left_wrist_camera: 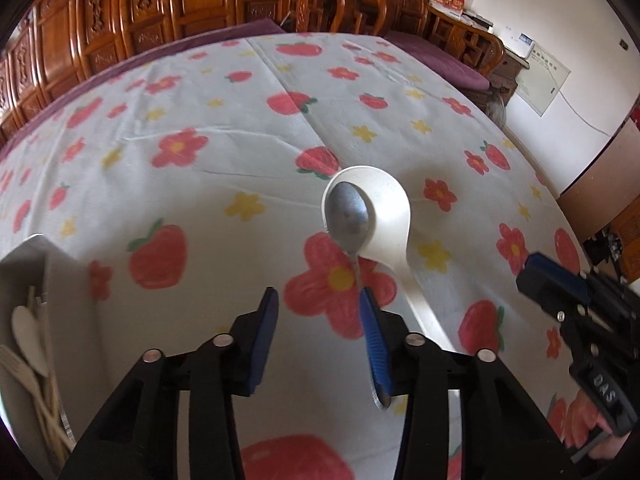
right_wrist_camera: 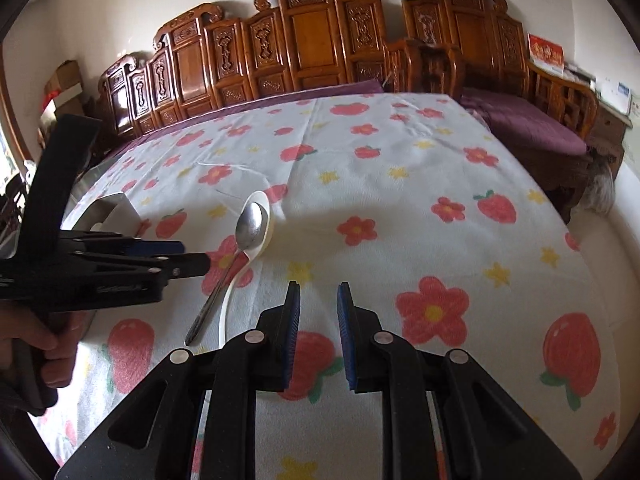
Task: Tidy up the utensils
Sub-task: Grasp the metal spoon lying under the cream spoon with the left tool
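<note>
Spoons stacked together on the flowered tablecloth (right_wrist_camera: 400, 208): a metal spoon (left_wrist_camera: 349, 216) sits with its polished bowl nested in the bowl of a white plastic ladle-style spoon (left_wrist_camera: 390, 216), their handles splaying apart toward the cameras. The left gripper (left_wrist_camera: 320, 320) hangs over those handles, jaws spread wide and holding nothing, its ribbed blue pad close beside the thin steel handle; probably lining up a pinch there. At the left edge waits the white utensil holder (left_wrist_camera: 24, 256), boxy and smooth, already carrying pale wooden-looking spoons and a fork, likely where these go. The right gripper (right_wrist_camera: 318, 336) hovers empty too, jaws parted, off to the side of the soft, creased cloth.
</note>
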